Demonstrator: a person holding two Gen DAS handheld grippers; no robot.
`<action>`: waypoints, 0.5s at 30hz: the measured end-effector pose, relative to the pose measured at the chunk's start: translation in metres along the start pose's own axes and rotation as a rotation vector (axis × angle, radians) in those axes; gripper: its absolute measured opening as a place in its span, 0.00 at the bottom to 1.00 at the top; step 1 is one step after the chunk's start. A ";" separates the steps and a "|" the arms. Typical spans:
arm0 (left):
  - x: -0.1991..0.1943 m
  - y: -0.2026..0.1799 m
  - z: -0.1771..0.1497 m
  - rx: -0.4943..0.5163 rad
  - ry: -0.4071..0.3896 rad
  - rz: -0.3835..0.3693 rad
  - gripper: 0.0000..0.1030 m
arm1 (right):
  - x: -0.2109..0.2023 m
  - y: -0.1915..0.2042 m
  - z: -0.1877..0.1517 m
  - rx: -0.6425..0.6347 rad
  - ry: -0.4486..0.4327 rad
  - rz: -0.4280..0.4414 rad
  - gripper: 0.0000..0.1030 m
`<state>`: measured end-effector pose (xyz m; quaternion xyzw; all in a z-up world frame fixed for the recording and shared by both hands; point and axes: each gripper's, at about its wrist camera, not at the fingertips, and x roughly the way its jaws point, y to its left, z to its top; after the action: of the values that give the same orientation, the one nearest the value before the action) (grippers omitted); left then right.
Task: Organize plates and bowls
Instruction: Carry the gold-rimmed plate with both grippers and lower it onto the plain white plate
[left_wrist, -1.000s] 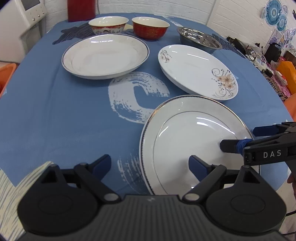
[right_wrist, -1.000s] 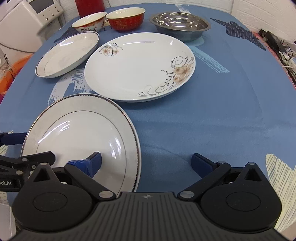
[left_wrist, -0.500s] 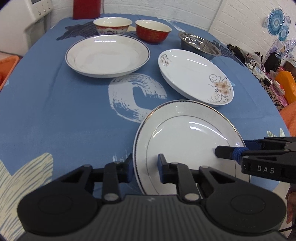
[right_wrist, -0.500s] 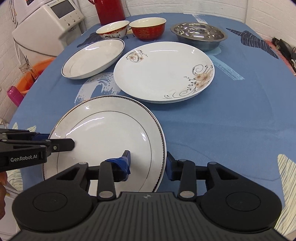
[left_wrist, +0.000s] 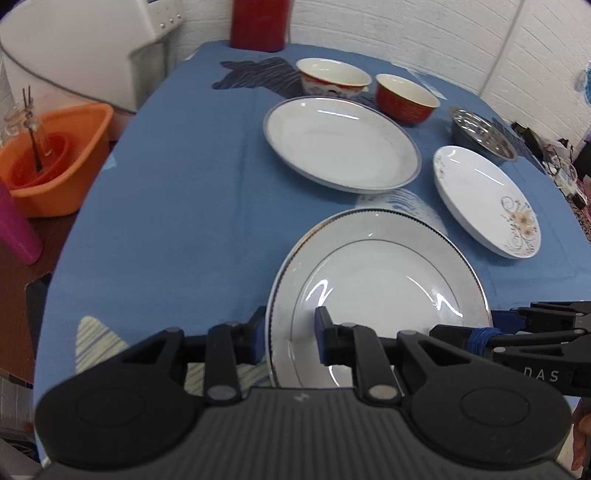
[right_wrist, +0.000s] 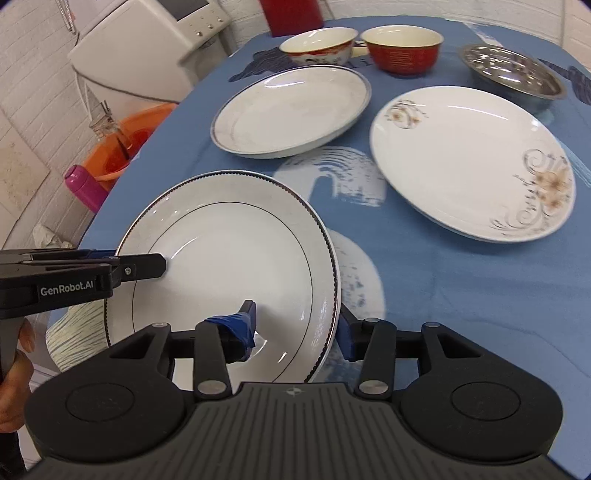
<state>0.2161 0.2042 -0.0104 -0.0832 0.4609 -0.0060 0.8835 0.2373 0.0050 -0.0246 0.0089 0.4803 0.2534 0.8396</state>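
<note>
Nearest you, at the near edge of the blue tablecloth (left_wrist: 177, 206): one silver-rimmed plate (left_wrist: 376, 280), gripped from both sides.

- Left gripper (left_wrist: 290, 338): fingers clenched on the plate's left rim, one finger under the edge, one on the upper face.
- Right gripper (right_wrist: 295, 323): fingers clenched on the right rim in the same way, the taped finger lying on the plate's inner surface.
- Plate's attitude: it looks tilted and partly clear of the cloth, though you cannot tell for certain whether its far edge rests on the table.

Farther items, all apart from one another:
- blue-rimmed deep plate (right_wrist: 291, 110), far left
- flowered plate (right_wrist: 472, 162), far right
- white patterned bowl (right_wrist: 317, 44) and red bowl (right_wrist: 402, 48), side by side at the far edge
- steel bowl (right_wrist: 513, 75), far right corner

Step in hand, as judged: lifting the first plate for stacking. Your next move calls for keeping both grips level so the rim does not slip, carrying the plate toward one of the far plates, and lowering it centred before you release.
</note>
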 end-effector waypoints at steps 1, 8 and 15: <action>-0.001 0.007 -0.001 -0.004 0.002 0.007 0.16 | 0.003 0.006 0.002 -0.012 0.008 0.007 0.30; -0.014 0.010 -0.008 0.021 -0.006 0.001 0.16 | 0.004 0.018 0.002 -0.045 0.072 0.000 0.31; -0.014 0.013 0.007 0.009 0.018 -0.019 0.16 | -0.006 0.019 0.009 -0.025 0.085 -0.007 0.31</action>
<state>0.2134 0.2198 0.0029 -0.0835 0.4681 -0.0170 0.8795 0.2342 0.0210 -0.0097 -0.0140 0.5126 0.2564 0.8194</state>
